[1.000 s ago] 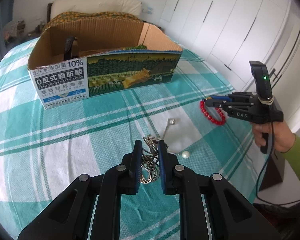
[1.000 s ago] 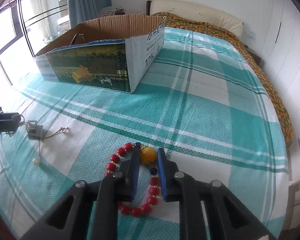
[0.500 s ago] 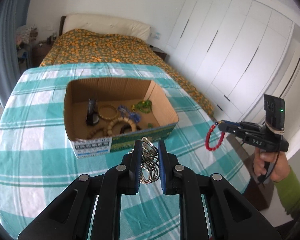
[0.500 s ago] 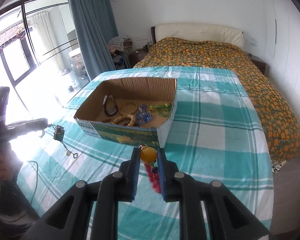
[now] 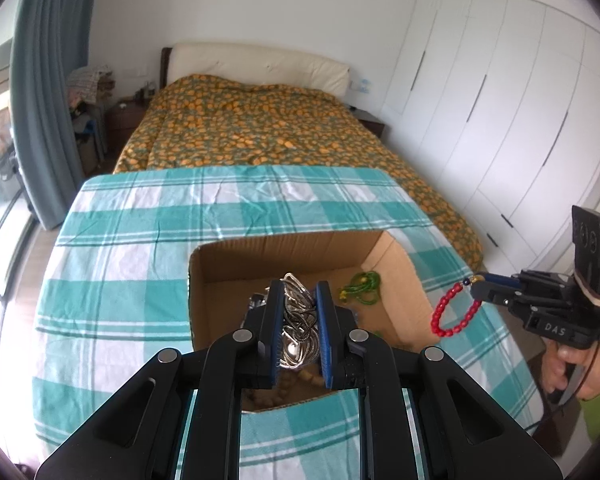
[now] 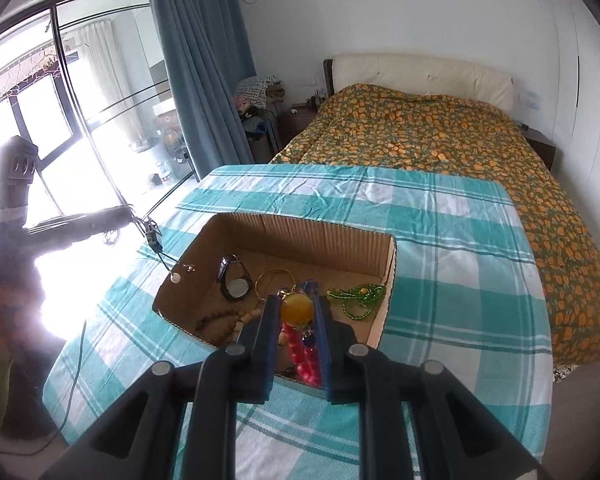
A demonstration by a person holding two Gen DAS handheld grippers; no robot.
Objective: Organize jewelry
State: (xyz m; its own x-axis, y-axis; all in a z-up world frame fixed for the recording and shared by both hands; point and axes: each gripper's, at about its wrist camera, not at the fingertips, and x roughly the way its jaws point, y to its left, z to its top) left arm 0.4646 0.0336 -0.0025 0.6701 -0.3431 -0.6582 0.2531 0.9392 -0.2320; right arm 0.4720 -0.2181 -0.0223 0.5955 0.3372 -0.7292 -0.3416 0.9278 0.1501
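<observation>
An open cardboard box (image 5: 404,276) (image 6: 386,280) stands on the teal checked cloth. My left gripper (image 5: 299,292) is shut on a silver chain necklace (image 5: 298,320) and holds it above the box. In the right wrist view the necklace (image 6: 156,244) dangles, with a pearl, at the box's left edge. My right gripper (image 6: 297,300) is shut on a red bead bracelet (image 6: 304,356) by its yellow bead (image 6: 297,309), above the box's near side. In the left wrist view the bracelet (image 5: 452,314) hangs beside the box's right wall. In the box lie a green bead string (image 6: 356,298), a watch (image 6: 234,278), a thin bangle (image 6: 276,280) and wooden beads (image 6: 228,318).
The cloth-covered table (image 5: 140,240) stands at the foot of a bed with an orange-patterned cover (image 5: 260,132). White wardrobes (image 5: 500,100) line the right wall. A blue curtain (image 6: 196,60) and a bright window (image 6: 40,100) are at the left.
Both grippers have risen from the cloth with their jewelry and moved over the box. The box interior has come into view from above.
</observation>
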